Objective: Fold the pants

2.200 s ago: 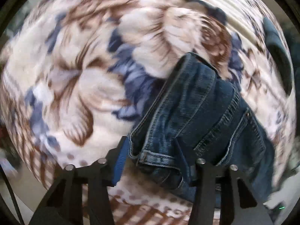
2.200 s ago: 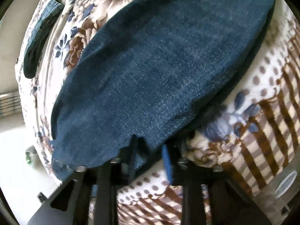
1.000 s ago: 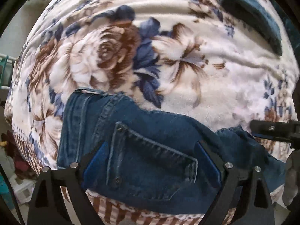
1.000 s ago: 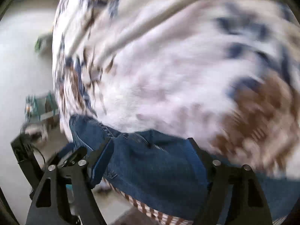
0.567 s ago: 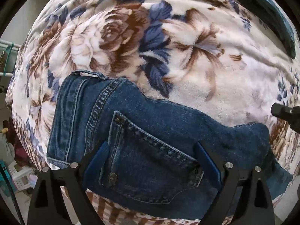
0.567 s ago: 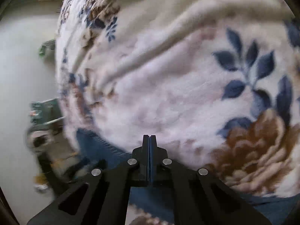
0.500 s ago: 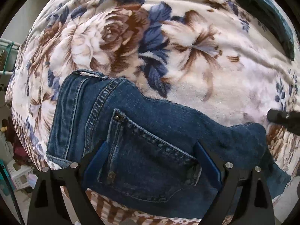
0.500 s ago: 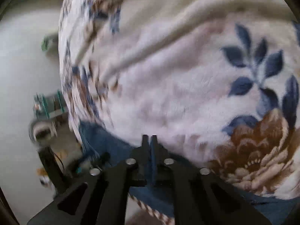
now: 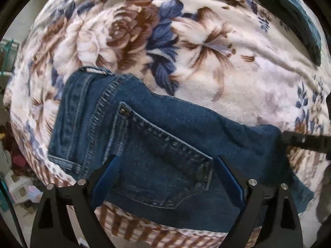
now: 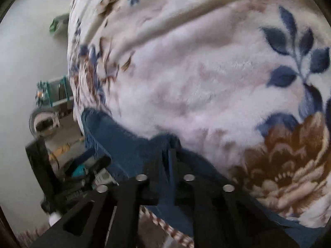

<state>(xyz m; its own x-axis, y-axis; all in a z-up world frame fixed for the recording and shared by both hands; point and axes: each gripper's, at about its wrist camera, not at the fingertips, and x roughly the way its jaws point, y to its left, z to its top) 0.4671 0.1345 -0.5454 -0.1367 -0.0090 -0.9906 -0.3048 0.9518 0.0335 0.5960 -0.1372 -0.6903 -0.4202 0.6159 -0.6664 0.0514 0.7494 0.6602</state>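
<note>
Both wrist views close over jeans [image 9: 165,155]

We see bare blanket [image 9: 238,78] beyond jeans [image 9: 165,144], passable; folded dark cloth [image 9: 293,14] blocks far right corner; right gripper [image 9: 289,139] crowds jeans' right end.

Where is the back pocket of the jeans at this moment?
In the left wrist view the back pocket faces up at lower centre, between the open fingers of the left hand-held gripper, on the jeans near the floral blanket's near edge.
</note>
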